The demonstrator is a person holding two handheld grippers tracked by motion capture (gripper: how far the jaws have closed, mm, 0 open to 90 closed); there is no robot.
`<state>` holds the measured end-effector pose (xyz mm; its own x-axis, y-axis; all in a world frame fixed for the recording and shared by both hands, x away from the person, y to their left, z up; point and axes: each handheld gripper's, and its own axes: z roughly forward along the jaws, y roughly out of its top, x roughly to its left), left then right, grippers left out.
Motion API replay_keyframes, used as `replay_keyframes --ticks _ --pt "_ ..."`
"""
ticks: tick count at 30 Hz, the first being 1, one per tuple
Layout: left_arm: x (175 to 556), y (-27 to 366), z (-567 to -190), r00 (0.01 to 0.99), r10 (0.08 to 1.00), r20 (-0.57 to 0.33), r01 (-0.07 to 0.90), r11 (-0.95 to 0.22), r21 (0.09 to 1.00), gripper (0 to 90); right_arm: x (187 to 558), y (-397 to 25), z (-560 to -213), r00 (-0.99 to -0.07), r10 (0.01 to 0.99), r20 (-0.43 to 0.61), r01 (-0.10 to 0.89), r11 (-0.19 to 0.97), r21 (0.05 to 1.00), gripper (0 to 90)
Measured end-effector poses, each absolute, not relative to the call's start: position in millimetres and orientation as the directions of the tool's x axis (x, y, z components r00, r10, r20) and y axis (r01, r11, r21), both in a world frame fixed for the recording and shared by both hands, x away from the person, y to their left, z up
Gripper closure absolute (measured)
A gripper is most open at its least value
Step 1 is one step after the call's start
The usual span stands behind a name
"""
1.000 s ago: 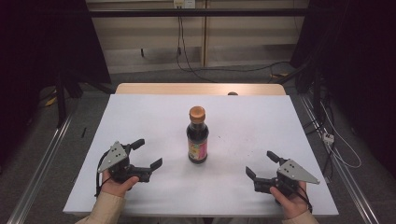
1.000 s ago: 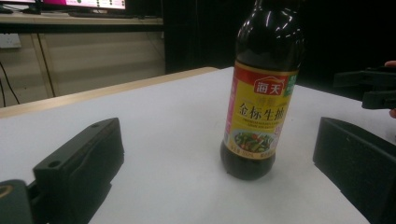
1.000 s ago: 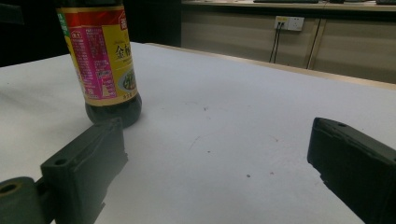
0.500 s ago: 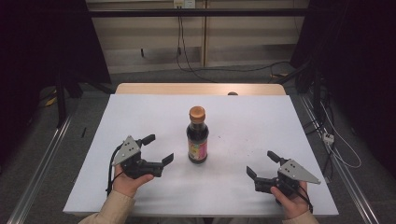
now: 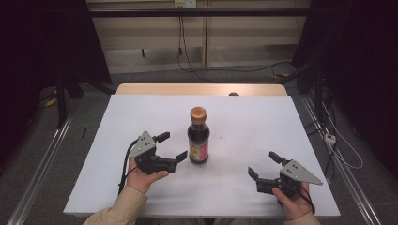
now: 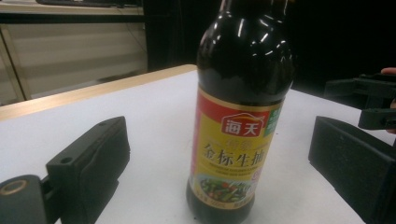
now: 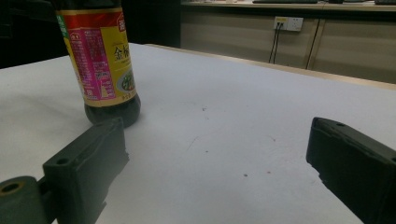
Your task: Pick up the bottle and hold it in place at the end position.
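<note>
Even overhead light keeps the white table (image 5: 263,126) bright while the surroundings fall into near black. White glare streaks the dark shoulder of the bottle (image 6: 243,116), which casts only a faint shadow. The close gripper views look soft and slightly blurred, especially near the jaws.

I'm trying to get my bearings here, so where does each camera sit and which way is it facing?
High view: above the near edge, looking forward and down at the table; both hands show.
Left gripper view: on the left tool, facing the sauce bottle.
Right gripper view: on the right tool, facing across the table.
All three share the bottle.
</note>
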<state>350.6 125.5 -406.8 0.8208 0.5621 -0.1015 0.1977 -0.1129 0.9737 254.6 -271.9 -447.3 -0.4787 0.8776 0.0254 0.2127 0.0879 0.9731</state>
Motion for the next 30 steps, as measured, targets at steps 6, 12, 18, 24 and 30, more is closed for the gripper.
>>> replay_keyframes --ticks 6,12,18,24,30 --pt "352 113 -406 0.834 0.544 -0.092 0.185 -0.118 0.976 6.8 255 -272 -448 -0.48 0.877 0.025 0.213 0.089 0.973 4.4" --pt "356 101 -406 0.834 0.543 -0.099 0.194 -0.122 0.973 7.9 255 -273 -448 -0.479 0.878 0.026 0.215 0.089 0.973 4.6" --pt "357 87 -407 0.843 0.529 -0.101 0.196 -0.126 0.973 9.1 255 -273 -448 -0.477 0.878 0.026 0.216 0.088 0.972 4.6" --pt "360 78 -407 0.836 0.541 -0.095 0.194 -0.128 0.973 11.3 255 -274 -447 -0.476 0.879 0.028 0.216 0.086 0.973 4.6" --pt "365 71 -407 0.822 0.561 -0.101 0.2 -0.118 0.973 13.9 255 -274 -448 -0.475 0.88 0.027 0.216 0.087 0.972 4.7"
